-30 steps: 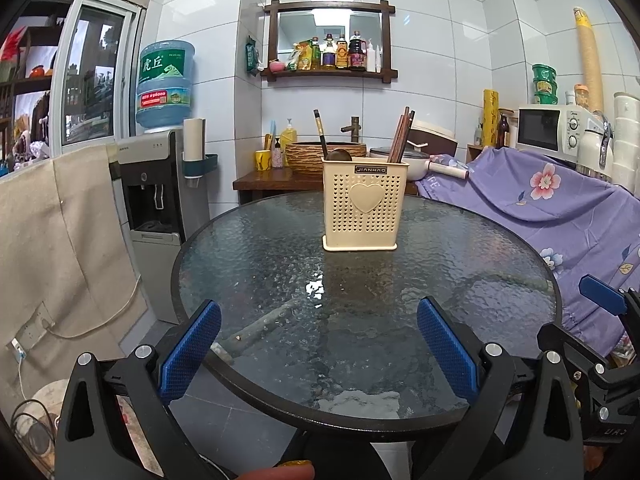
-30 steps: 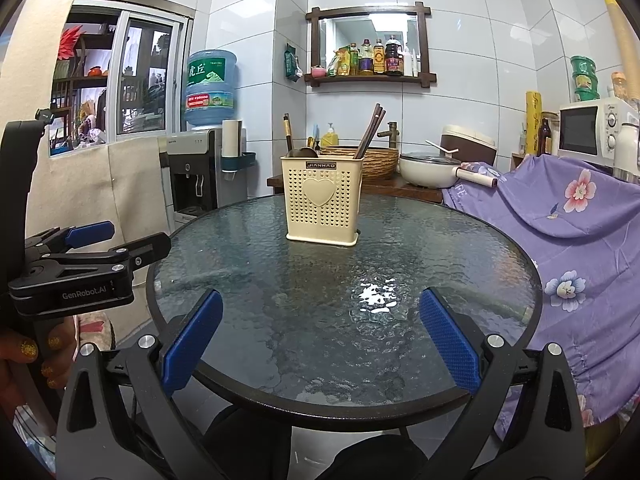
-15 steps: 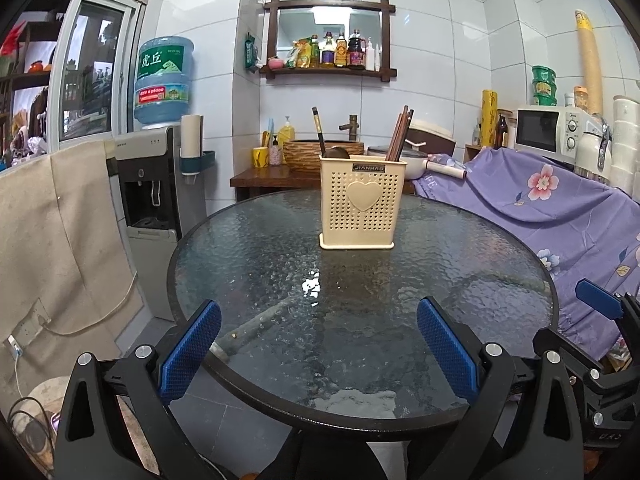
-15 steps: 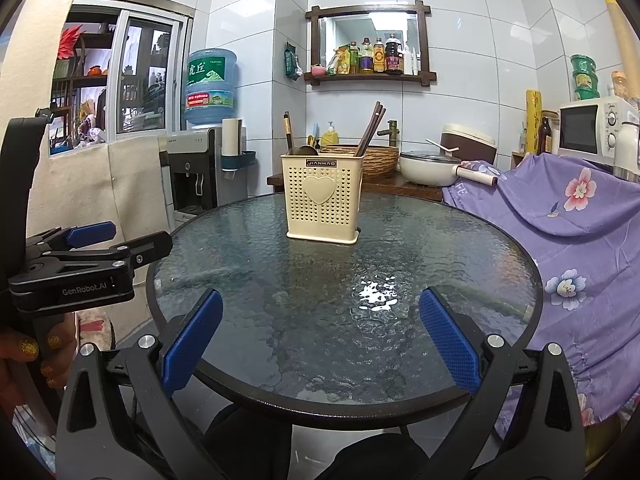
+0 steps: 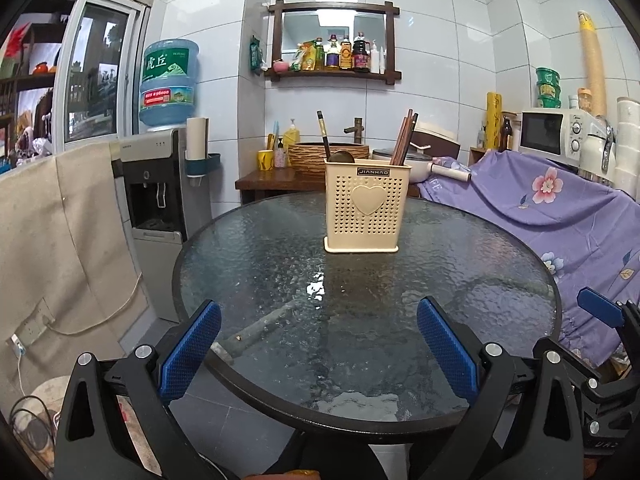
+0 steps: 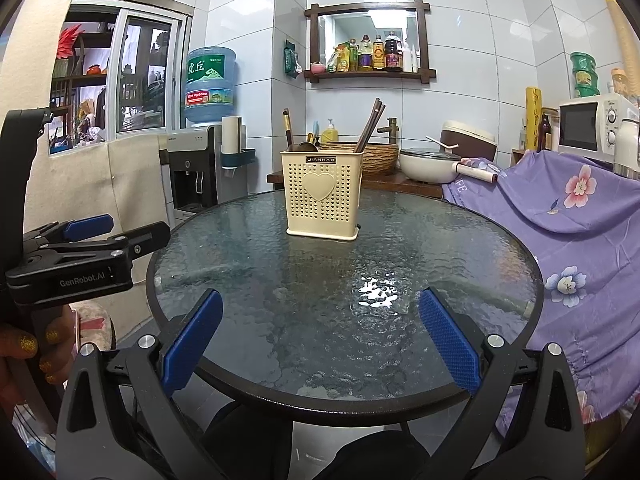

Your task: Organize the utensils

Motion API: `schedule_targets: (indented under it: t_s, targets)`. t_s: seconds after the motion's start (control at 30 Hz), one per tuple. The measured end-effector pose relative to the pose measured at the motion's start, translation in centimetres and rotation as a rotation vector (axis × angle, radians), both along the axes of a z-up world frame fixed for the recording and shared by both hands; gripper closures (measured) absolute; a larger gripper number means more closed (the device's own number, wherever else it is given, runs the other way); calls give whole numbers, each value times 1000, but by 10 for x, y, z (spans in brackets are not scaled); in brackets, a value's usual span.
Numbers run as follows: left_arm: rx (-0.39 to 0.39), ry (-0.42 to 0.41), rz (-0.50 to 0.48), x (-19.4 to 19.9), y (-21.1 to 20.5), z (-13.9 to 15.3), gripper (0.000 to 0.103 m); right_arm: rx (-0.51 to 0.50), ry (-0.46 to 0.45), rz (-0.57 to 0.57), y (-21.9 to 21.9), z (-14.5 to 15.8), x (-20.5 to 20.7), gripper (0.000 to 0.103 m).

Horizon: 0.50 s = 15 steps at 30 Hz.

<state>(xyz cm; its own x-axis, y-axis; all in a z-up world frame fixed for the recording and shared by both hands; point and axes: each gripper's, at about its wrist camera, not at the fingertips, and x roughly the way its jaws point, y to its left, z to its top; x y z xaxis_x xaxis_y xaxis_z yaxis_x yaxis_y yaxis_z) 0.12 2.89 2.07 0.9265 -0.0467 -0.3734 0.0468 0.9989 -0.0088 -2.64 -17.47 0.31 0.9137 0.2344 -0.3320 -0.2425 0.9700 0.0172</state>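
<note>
A cream perforated utensil holder (image 5: pixel 366 205) with a heart on its front stands upright on the far half of a round glass table (image 5: pixel 280 264); it also shows in the right wrist view (image 6: pixel 322 199). Brown chopsticks (image 5: pixel 403 138) and a dark-handled spoon (image 5: pixel 325 136) stick out of its top. My left gripper (image 5: pixel 318 346) is open and empty above the table's near edge. My right gripper (image 6: pixel 320 340) is open and empty, level with it. Both are well short of the holder.
A purple flowered cloth (image 5: pixel 560 208) covers furniture right of the table. A water dispenser (image 5: pixel 160 184) stands at the left. A wooden counter (image 5: pixel 276 180) with a basket and a pot is behind the table. The left gripper's body (image 6: pixel 84 252) shows at the right view's left.
The left gripper has drifted slightly, so the holder sits a little lower and more to the right in its view. The right gripper has not moved. Both stayed open.
</note>
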Motion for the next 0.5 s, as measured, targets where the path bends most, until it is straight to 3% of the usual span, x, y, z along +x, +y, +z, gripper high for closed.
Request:
schedule_targets:
  t_s: [0.5]
  targets:
    - [6,2,-3,-1,-1,-1,7,-2,-1,0,1,-1,-1,6]
